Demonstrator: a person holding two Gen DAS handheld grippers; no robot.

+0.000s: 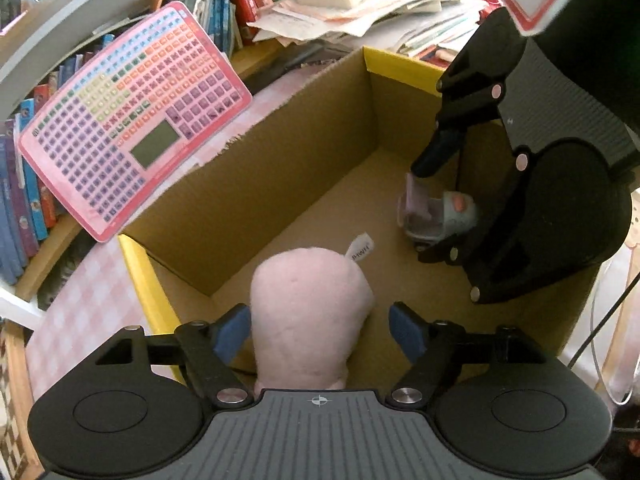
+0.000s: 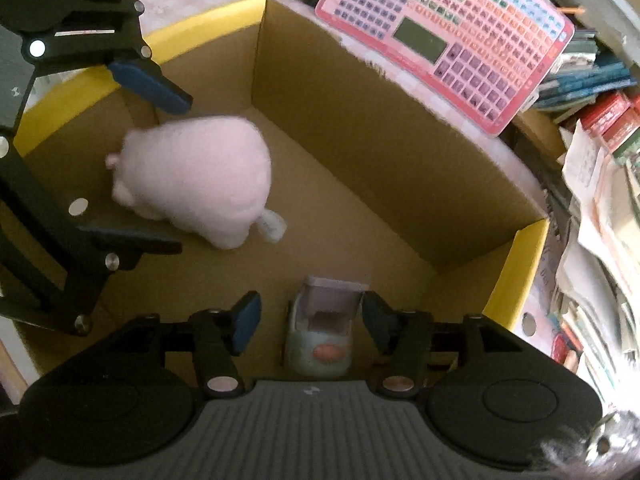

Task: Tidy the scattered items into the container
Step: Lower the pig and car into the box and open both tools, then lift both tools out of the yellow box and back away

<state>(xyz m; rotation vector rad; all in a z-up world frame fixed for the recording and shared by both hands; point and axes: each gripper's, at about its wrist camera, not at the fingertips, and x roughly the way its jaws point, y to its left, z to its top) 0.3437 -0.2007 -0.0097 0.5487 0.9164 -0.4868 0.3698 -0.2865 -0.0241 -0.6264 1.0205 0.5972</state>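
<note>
A pink plush toy (image 1: 308, 312) lies on the floor of the cardboard box (image 1: 248, 176) with yellow rim tape. My left gripper (image 1: 322, 332) is open around the plush, fingers apart from it on both sides. In the right wrist view the plush (image 2: 196, 178) lies loose between the left gripper's fingers (image 2: 148, 84). My right gripper (image 2: 312, 320) is open, its fingers either side of a small pale toy car (image 2: 322, 332) on the box floor. The car also shows in the left wrist view (image 1: 436, 212).
A pink toy keyboard tablet (image 1: 132, 120) leans beyond the box's far wall, also in the right wrist view (image 2: 452, 36). Bookshelves (image 1: 24, 184) and stacks of papers (image 1: 360, 4) surround the box. A pink checked cloth (image 1: 88, 304) covers the table.
</note>
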